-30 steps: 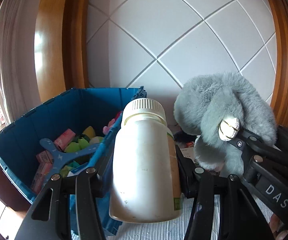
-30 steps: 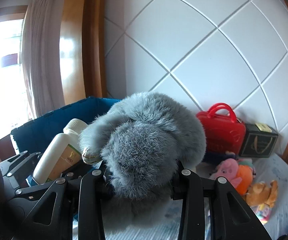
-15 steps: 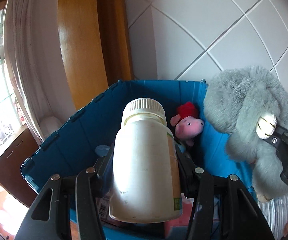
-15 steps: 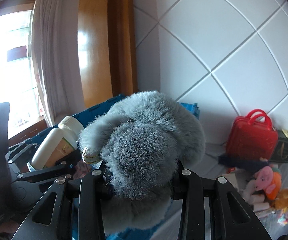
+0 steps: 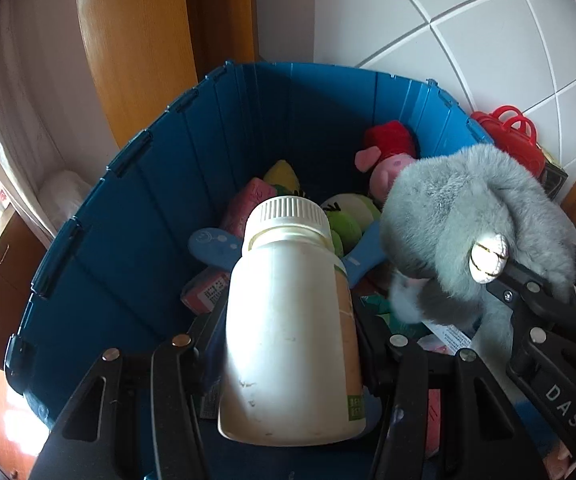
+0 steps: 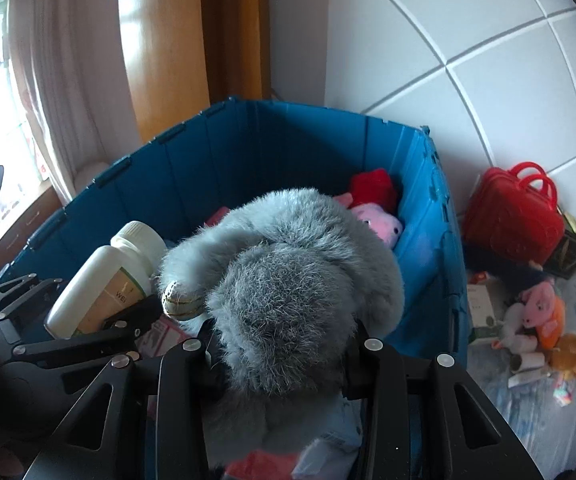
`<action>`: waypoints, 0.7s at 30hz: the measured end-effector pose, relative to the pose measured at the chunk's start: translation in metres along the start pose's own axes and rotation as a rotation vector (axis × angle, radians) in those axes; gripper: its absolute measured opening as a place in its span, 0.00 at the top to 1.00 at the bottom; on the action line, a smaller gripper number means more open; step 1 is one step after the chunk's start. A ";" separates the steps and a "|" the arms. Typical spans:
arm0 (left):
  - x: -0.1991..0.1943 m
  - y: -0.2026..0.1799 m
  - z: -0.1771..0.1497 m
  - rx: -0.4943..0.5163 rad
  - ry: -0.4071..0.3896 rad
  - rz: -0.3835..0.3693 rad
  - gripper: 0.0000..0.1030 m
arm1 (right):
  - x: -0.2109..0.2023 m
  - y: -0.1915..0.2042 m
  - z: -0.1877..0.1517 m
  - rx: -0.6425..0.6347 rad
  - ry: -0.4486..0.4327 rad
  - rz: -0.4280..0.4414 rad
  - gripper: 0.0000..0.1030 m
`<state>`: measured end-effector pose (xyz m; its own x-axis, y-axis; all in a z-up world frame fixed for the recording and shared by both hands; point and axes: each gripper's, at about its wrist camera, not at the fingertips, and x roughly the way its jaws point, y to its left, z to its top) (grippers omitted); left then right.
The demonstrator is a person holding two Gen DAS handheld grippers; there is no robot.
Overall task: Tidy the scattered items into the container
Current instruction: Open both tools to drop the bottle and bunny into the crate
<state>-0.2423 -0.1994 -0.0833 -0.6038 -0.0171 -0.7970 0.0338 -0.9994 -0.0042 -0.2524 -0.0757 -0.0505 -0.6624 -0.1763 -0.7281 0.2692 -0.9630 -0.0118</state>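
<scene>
White plastic fills my left tongs: they are clenched on a capped bottle, cap pointing forward, held above the open blue container. My right tongs are clamped around a grey furry plush, also over the container and just beside the bottle. Inside the container lie a pink pig toy, green and yellow soft toys and pink packets, while a red toy case and small toys sit outside to its right.
</scene>
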 end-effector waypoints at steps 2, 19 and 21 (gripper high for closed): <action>0.004 -0.001 0.000 0.009 0.015 -0.010 0.50 | 0.009 0.001 0.000 0.000 0.029 -0.018 0.63; -0.023 0.011 -0.006 -0.013 -0.052 -0.001 0.00 | -0.013 0.002 0.006 0.023 -0.029 -0.091 0.12; -0.030 0.011 -0.009 -0.025 -0.062 -0.004 0.00 | -0.024 -0.001 0.004 0.027 -0.047 -0.091 0.01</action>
<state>-0.2168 -0.2096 -0.0653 -0.6518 -0.0158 -0.7582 0.0506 -0.9985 -0.0228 -0.2394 -0.0712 -0.0298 -0.7157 -0.0970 -0.6916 0.1882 -0.9805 -0.0571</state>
